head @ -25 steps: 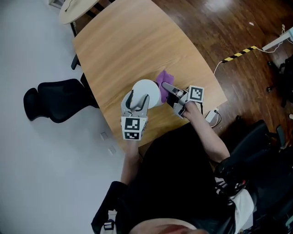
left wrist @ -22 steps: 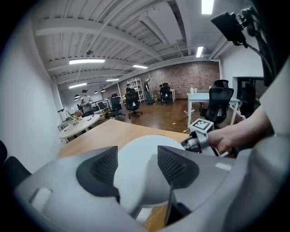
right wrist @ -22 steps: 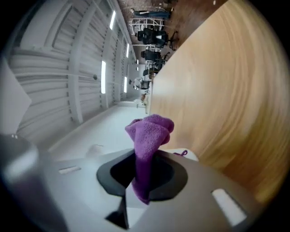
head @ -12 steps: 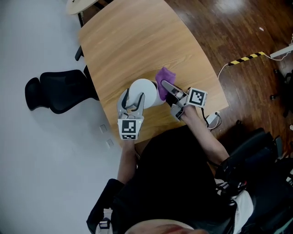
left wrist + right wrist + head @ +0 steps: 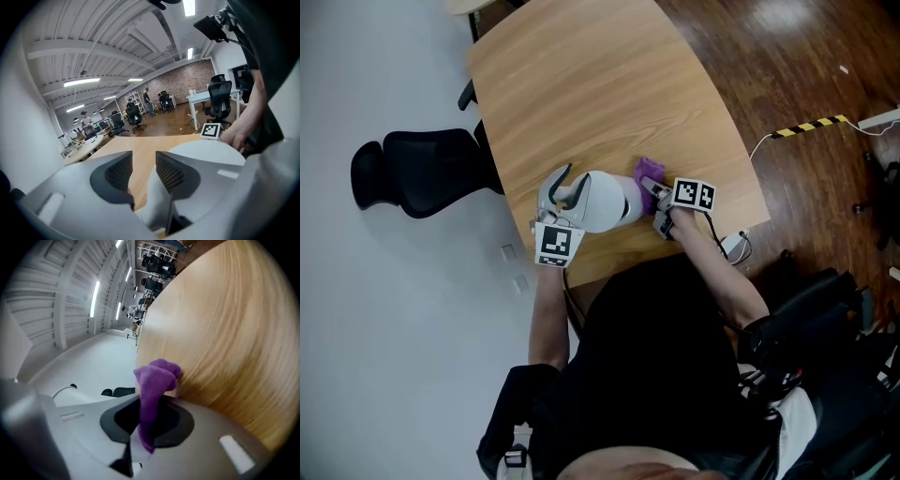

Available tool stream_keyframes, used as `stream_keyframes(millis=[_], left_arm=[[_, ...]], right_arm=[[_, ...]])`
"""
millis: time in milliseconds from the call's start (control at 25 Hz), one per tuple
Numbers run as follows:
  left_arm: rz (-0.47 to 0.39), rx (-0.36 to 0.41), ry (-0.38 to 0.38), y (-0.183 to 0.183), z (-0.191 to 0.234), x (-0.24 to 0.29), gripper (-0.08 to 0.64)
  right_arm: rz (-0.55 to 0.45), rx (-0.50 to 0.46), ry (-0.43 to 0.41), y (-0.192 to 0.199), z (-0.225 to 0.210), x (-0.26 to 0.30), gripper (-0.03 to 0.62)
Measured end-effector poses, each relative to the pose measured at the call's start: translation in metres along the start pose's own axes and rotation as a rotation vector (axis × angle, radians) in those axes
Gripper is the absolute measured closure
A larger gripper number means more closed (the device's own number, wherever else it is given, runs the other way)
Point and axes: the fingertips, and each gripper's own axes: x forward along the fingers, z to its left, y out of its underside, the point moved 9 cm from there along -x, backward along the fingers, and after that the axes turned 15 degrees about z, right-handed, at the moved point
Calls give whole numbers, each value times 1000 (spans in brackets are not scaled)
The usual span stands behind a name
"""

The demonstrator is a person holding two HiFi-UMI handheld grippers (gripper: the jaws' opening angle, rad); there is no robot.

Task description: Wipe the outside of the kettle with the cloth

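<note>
The white kettle (image 5: 607,200) stands near the front edge of the wooden table (image 5: 581,84) and looks tipped toward the right. My left gripper (image 5: 565,192) is at its left end. Its jaws have just been closing, and the kettle's white handle (image 5: 152,199) is between them. In the left gripper view the kettle's body (image 5: 206,152) bulges to the right of the jaws. My right gripper (image 5: 654,194) is shut on the purple cloth (image 5: 649,170) and is close against the kettle's right side. In the right gripper view the cloth (image 5: 157,376) sticks up out of the gripper (image 5: 149,416).
A black office chair (image 5: 422,173) stands left of the table on the pale floor. A white adapter with a cable (image 5: 733,244) lies on the wood floor at the table's right corner, and striped tape (image 5: 811,125) is farther off. The table's front edge is right under both grippers.
The left jaws have narrowed around the kettle's handle and the kettle now looks tipped to the right. The right gripper with the cloth came down against the kettle's right side.
</note>
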Motion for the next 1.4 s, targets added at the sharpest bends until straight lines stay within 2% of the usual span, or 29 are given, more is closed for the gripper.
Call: stream_keyframes(millis=[120,160,240,320,400,480,520,560,640,720,760,880,960,1000,1080,1120,1200,1240,1280,1320,1400], left_arm=[[-2,-29,-35,-8,-4,-5,495],[-4,-56,-42,-12,-5,-10,486],[-4,-118,-55,-20,-9,-26,482],[54,-180,-31,-22,-20,-38,485],[109,-221,15,-12,-34,-33,480],[105,-268,39,0,-44,-21,464],[102,-293,41,3,-46,-19,481],[100,-306,39,5,-48,-18,493],[87,-306,30,7,-50,-19,503],[61,-284,25,14,-52,-20,506],[45,-266,30,18,-49,-19,506],[-16,-196,79,32,-28,-12,503],[-37,-161,115,37,-9,-5,509],[-21,-158,124,36,-2,-3,509],[48,-178,92,29,5,-5,508],[81,-200,56,25,4,-9,508],[118,-261,-2,23,-3,-14,508],[122,-295,-14,26,-7,-13,503],[114,-325,-20,30,-11,-12,508],[102,-343,-23,34,-14,-11,530],[90,-348,-31,35,-18,-11,540]], right_arm=[[-28,-36,-96,1,43,-18,541],[-52,-56,-154,4,63,-30,541],[-126,-124,-323,12,105,-57,541],[-194,-212,-493,17,141,-74,543],[-195,-276,-560,22,154,-67,543],[-176,-288,-519,26,130,-44,541],[-180,-252,-475,29,106,-33,542],[-177,-170,-405,35,75,-23,543],[-128,48,-206,49,7,-7,543],[-73,142,-78,53,-36,6,543],[-54,135,-52,52,-41,11,543],[10,31,4,47,-30,22,543],[57,31,3,50,-28,28,543],[69,43,-12,52,-24,28,543],[24,29,-103,47,5,17,543],[-38,-13,-195,40,33,8,543],[-169,-176,-435,23,107,-13,543],[-205,-270,-542,16,142,-19,543],[-214,-329,-615,13,166,-19,543],[-210,-344,-651,15,175,-15,543],[-219,-321,-648,19,162,-2,541]])
